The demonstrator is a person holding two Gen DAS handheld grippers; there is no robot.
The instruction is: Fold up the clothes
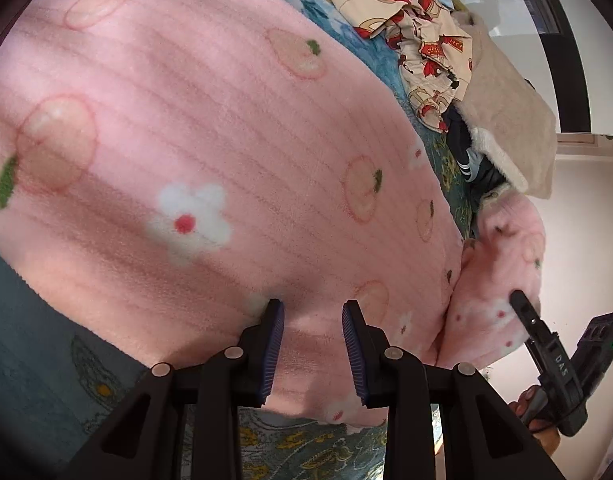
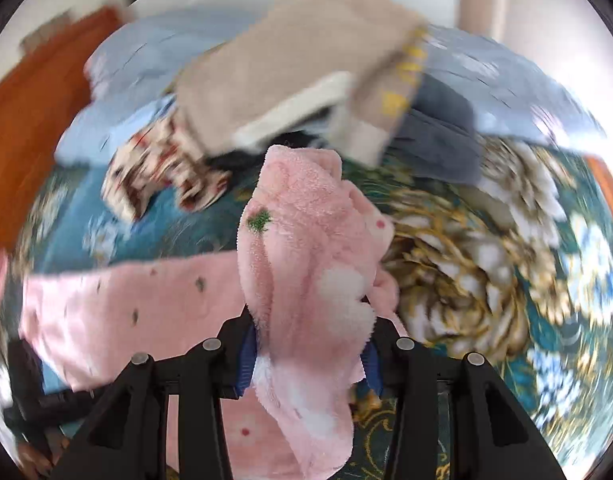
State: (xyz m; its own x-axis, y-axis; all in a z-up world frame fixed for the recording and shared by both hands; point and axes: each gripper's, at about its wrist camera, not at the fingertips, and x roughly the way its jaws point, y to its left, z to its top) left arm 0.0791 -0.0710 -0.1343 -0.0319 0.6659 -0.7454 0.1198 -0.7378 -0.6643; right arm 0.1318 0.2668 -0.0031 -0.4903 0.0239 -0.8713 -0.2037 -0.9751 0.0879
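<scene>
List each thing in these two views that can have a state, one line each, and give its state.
Pink fleece garment: spread on the bed, one bunched end lifted.
Left gripper: shut on pink fleece garment.
Right gripper: shut on the bunched end.
Beige blanket: folded, on the pile.
Cartoon-print garment: crumpled, unfolded.
Floral bedspread: laid flat.

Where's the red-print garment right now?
In the left wrist view the red-print garment lies crumpled at top right on the blue bedspread, between the pink fleece and the beige blanket.
</scene>
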